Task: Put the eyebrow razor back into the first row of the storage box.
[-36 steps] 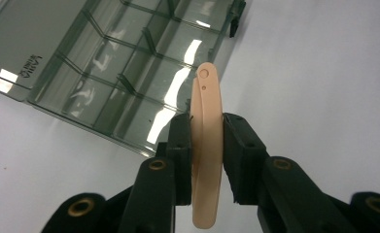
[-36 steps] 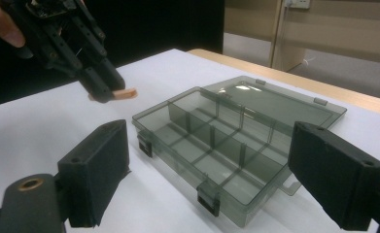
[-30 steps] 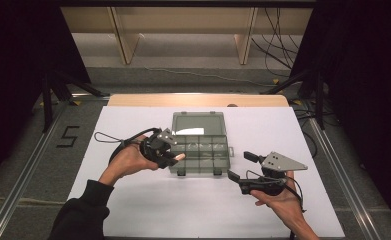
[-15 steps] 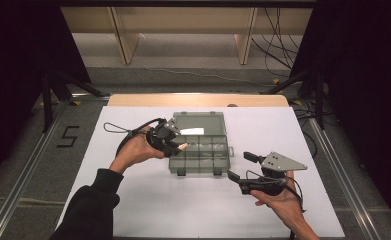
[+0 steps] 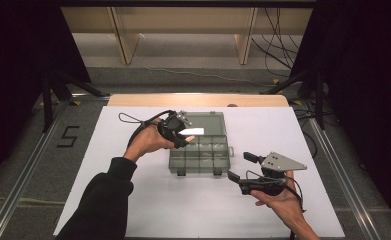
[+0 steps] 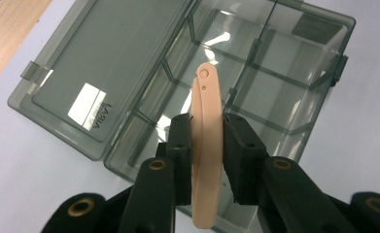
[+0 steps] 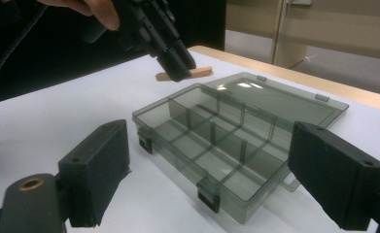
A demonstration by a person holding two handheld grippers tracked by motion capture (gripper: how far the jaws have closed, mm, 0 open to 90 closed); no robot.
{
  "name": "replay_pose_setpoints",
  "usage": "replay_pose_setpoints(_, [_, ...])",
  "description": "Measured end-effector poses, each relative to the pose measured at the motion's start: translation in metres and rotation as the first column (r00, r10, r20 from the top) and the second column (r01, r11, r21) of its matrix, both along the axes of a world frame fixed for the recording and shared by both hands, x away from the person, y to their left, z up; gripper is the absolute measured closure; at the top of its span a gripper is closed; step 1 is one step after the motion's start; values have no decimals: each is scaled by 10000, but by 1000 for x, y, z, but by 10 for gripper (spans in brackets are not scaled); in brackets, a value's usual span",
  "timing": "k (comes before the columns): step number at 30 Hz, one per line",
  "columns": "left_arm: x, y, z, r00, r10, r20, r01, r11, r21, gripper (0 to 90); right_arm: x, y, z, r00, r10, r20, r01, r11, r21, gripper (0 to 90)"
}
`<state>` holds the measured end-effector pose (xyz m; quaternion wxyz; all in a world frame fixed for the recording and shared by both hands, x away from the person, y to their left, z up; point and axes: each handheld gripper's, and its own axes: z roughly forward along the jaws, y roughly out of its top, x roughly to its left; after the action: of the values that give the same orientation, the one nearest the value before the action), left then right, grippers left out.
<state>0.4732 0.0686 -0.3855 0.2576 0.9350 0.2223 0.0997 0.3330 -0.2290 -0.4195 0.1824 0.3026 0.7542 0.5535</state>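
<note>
Over the open box, mid-worktop, the left claw is clamped on a beige strip. Next: lower it into one compartment, then release. The right claw waits wide apart near the box's front corner.

Open organizer box on table

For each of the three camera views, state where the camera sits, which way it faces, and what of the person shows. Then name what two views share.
High view: above the table, looking forward and down; both forearms, left gripper, right gripper.
Left gripper view: on that gripper, looking down; jaws clamp a beige piece over the box.
Right gripper view: low, level; open jaws.
Shared: box, beige piece.
</note>
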Motion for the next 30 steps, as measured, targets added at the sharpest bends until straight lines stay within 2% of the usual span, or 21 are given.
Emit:
replay_pose_setpoints(2, [4,-2,0,10000,-47,-15,47,10000,-2,739,0,0,0,10000,-6,-15,6,10000,-8,161])
replay_pose_setpoints(3, [5,-4,-2,9999,111,-117,-112,9999,-50,739,0,0,0,10000,-9,-11,9,10000,-12,162])
replay_pose_setpoints(6, [10,-6,-3,10000,-16,-70,17,10000,82,739,0,0,0,10000,0,-13,0,10000,-6,161])
replay_pose_setpoints(7, [10,-7,-4,9998,103,-149,-103,9999,2,739,0,0,0,10000,6,-9,-6,10000,-12,161])
replay_pose_setpoints(12, [15,-12,-9,9999,-32,-150,34,10000,90,739,0,0,0,10000,15,-1,-15,10000,2,162])
replay_pose_setpoints(19, [21,-16,-18,9996,157,-217,-152,9996,217,739,0,0,0,10000,51,10,-51,10000,52,162])
replay_pose_setpoints(22, [22,-19,-20,9995,206,-245,-202,9997,146,739,1,1,-1,10000,38,27,-38,10000,90,162])
replay_pose_setpoints(26, [24,-22,-22,9998,112,-164,-107,9994,319,739,1,1,-1,10000,71,26,-71,10000,38,162])
replay_pose_setpoints(27, [25,-22,-22,9997,-64,-228,77,9984,565,739,1,1,-1,10000,63,28,-63,10000,32,162])
replay_pose_setpoints(30, [26,-25,-25,9998,-3,-218,15,9985,549,739,1,1,-2,9999,106,44,-107,9999,83,162])
